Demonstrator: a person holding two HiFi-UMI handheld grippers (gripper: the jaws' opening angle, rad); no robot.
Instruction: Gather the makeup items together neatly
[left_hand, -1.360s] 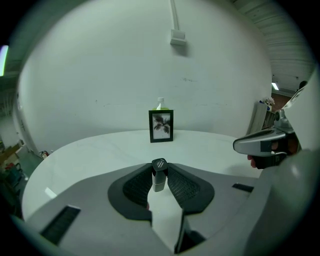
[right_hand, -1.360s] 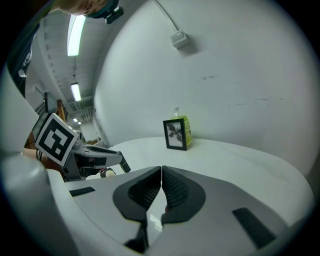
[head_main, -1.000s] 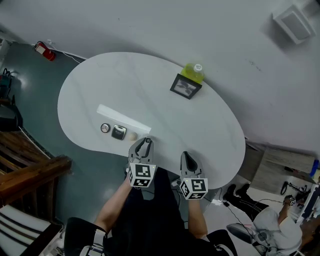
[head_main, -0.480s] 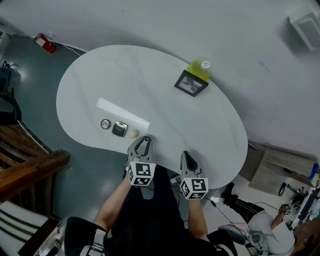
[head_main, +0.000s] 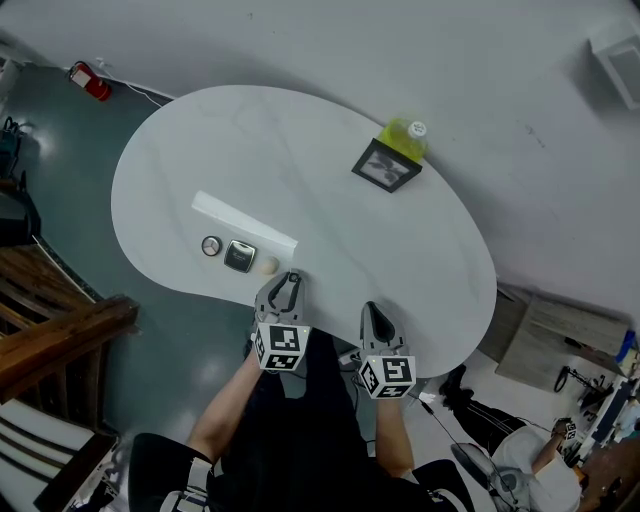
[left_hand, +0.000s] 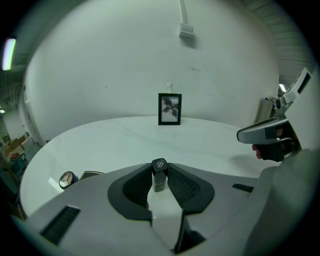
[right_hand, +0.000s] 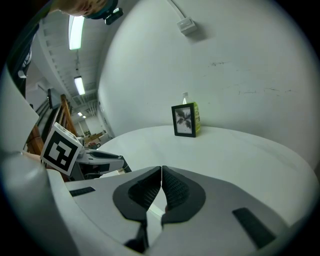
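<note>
My left gripper (head_main: 290, 284) hovers at the table's near edge, shut on a small dark lipstick tube (left_hand: 159, 174) that stands upright between its pads. Just left of it on the white table (head_main: 300, 160) lie a beige sponge (head_main: 267, 266), a square dark compact (head_main: 239, 257) and a round compact (head_main: 211, 246), in a row in front of a long white box (head_main: 245, 228). The two compacts also show low at the left in the left gripper view: the round compact (left_hand: 67, 179) and the square compact (left_hand: 90, 174). My right gripper (head_main: 372, 312) is shut and empty beside the left one, and its jaws (right_hand: 161, 171) meet.
A black picture frame (head_main: 385, 167) stands at the table's far side with a yellow-green bottle (head_main: 409, 137) behind it. Dark floor, a wooden bench (head_main: 60, 340) and a red extinguisher (head_main: 88, 80) lie to the left. A person sits low at the right.
The head view has shifted slightly. The left gripper has sunk a little with the tube still in it. The right gripper has stayed put.
</note>
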